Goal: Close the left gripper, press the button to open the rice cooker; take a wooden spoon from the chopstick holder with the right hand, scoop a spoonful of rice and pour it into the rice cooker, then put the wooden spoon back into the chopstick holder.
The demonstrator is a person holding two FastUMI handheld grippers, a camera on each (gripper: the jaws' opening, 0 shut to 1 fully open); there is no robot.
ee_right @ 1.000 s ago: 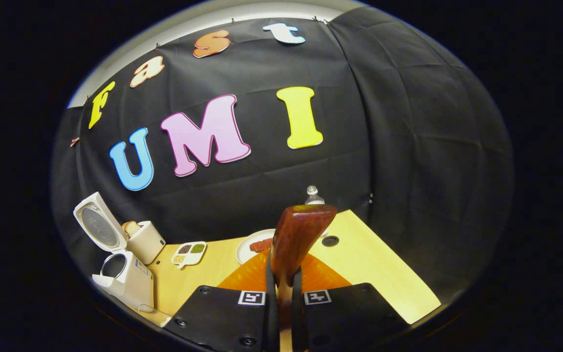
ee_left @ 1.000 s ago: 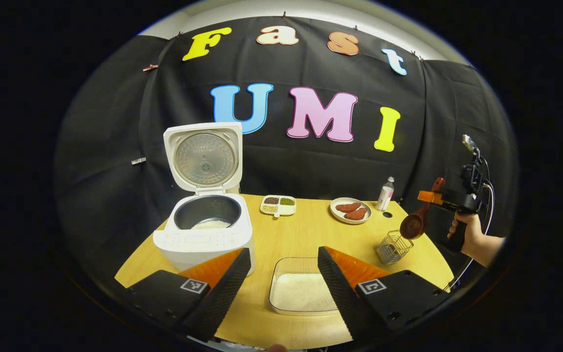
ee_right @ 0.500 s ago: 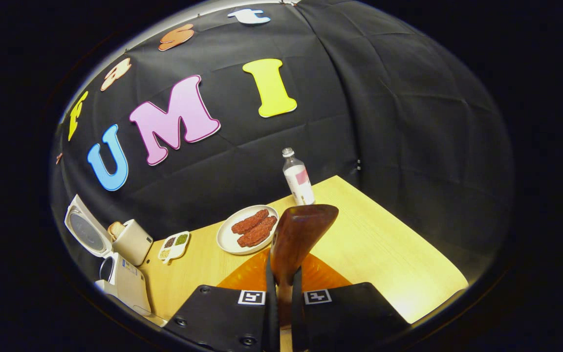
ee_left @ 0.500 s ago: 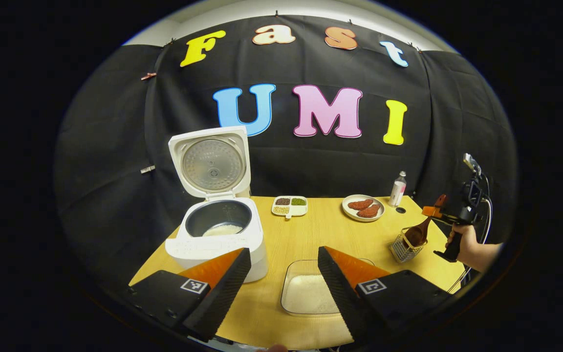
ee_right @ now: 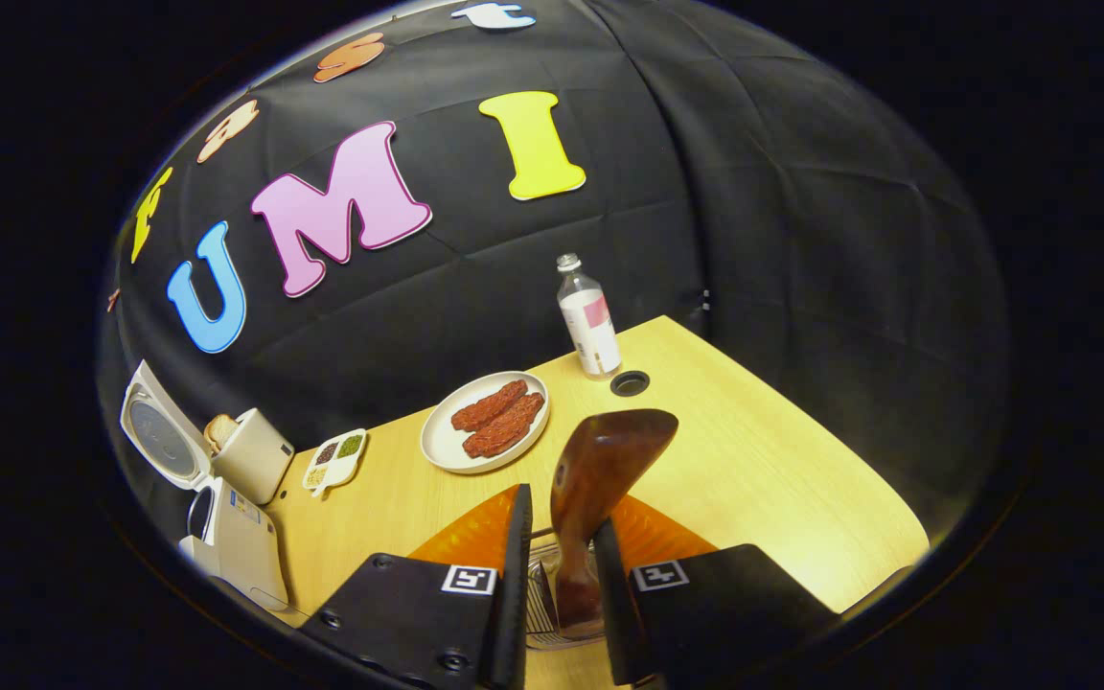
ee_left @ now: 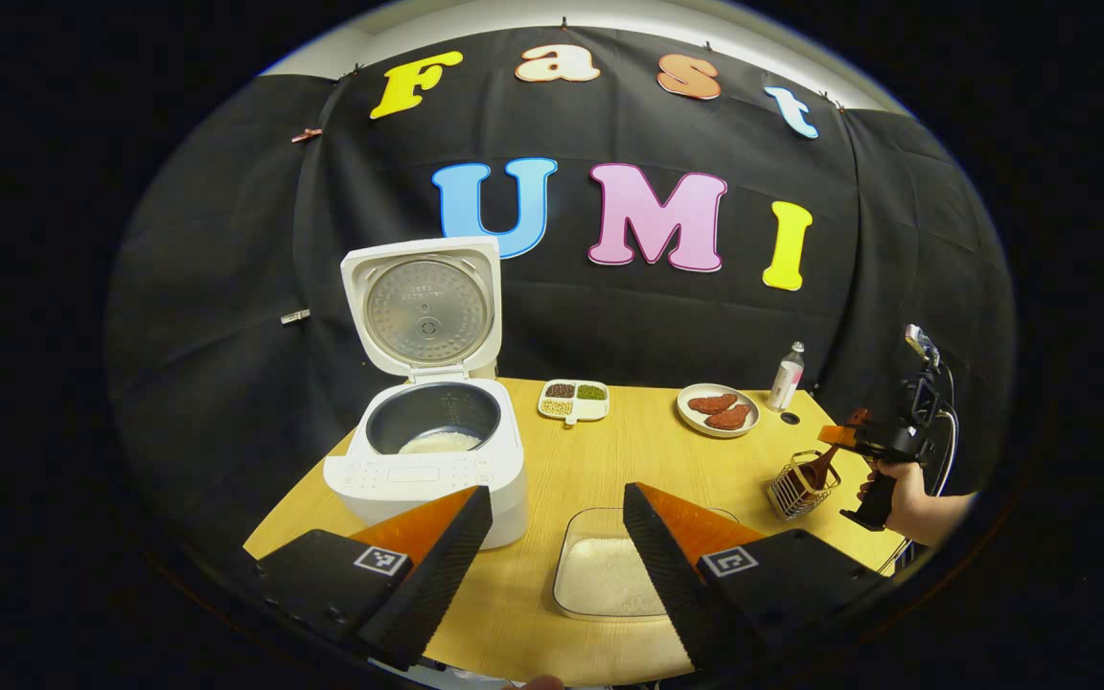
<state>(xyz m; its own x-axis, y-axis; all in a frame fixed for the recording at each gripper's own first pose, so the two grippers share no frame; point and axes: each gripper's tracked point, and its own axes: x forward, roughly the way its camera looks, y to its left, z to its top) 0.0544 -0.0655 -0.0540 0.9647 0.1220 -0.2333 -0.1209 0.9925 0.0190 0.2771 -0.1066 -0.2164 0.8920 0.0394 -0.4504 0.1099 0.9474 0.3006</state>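
The white rice cooker [ee_left: 427, 470] stands open at the table's left, lid [ee_left: 425, 311] upright, with rice in its pot. My left gripper [ee_left: 557, 513] hovers open over the near table edge, above a glass dish of rice [ee_left: 609, 575]. At the right, the wire chopstick holder [ee_left: 801, 484] has the wooden spoon [ee_left: 820, 470] standing in it. In the right gripper view the spoon's handle [ee_right: 600, 470] rises between the fingers of my right gripper [ee_right: 557, 537], which is open, with a gap on the handle's left. The holder [ee_right: 542, 604] sits just below.
A plate [ee_right: 437, 441] with red pieces, a small bottle [ee_right: 588, 321] and a sectioned dish of beans [ee_right: 333, 458] sit along the table's back. A round hole [ee_right: 630, 383] lies by the bottle. A hand [ee_left: 907, 498] holds the right gripper at the table's right edge.
The right gripper came down with the spoon, set its bowl into the wire holder, and its fingers have parted from the handle. The left gripper stayed open, drifting slightly.
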